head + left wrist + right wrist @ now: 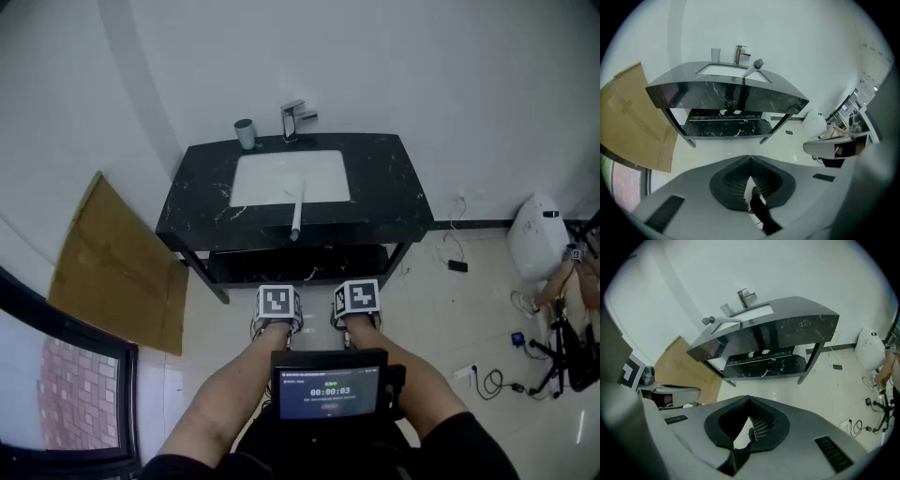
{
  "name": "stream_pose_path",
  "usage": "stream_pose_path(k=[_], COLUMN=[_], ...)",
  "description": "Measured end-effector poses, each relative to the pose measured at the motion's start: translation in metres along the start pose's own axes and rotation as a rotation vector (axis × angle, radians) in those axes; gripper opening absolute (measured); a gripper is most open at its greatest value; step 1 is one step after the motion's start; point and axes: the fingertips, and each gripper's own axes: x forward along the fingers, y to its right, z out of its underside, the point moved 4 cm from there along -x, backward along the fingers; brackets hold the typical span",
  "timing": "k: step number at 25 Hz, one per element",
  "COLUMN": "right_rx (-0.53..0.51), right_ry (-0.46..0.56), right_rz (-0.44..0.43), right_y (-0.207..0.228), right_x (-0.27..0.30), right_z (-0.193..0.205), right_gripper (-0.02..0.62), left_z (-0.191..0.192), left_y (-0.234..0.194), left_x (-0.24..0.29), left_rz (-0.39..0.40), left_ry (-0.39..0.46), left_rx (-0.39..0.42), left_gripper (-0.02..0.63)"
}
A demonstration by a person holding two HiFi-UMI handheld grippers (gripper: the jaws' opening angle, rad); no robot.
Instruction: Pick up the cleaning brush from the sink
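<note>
My left gripper [750, 158] and right gripper [750, 400] clenched empty, only head view shows rectangular white sink [272, 169] interior, slim cleaning brush [297, 212] overhanging glossy black-marbled counter [384, 187]

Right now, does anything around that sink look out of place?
The cleaning brush lies propped in the sink, its handle jutting over the black counter toward its front edge. A cardboard sheet leans against the wall.

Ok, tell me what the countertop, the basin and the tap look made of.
Countertop: glossy black with white veins, probably marble or a marble-look slab.
Basin: smooth plain white, likely glazed ceramic.
Tap: bright silvery with reflections, apparently chromed metal.
</note>
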Motion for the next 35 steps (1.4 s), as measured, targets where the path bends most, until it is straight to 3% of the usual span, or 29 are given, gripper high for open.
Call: stream_pose_path(k=[5, 15, 20, 24, 29, 35], right_rx=[-0.002, 0.045, 0.038, 0.038, 0.019, -0.001], right_ry=[0.017, 0.034, 0.02, 0.023, 0.097, 0.24], right_rz=[0.022, 0.01, 0.021, -0.003, -0.02, -0.054], right_y=[0.003, 0.001, 0.0, -0.009, -0.018, -0.058], right_x=[0.0, 0.001, 0.002, -0.003, -0.025, -0.061], right_z=[-0.006, -0.007, -0.005, -0.015, -0.074, -0.173], right_gripper=[0.0, 0.0, 0.0, 0.0, 0.0, 0.0], left_z=[-0.007, -0.006, -0.01, -0.025, -0.081, -0.141], left_y=[-0.002, -0.002, -0.007, -0.021, -0.04, -0.083], left_x=[-0.005, -0.005, -0.007, -0.017, -0.056, -0.108], left_rz=[-0.043, 0.009, 0.006, 0.006, 0.014, 0.04], left_ry=[0.003, 0.011, 0.021, 0.037, 0.1, 0.183], left_rx=[0.026, -0.031, -0.009, -0.045, 0.013, -0.024], left_gripper=[0.006, 0.006, 0.006, 0.006, 0.006, 0.006])
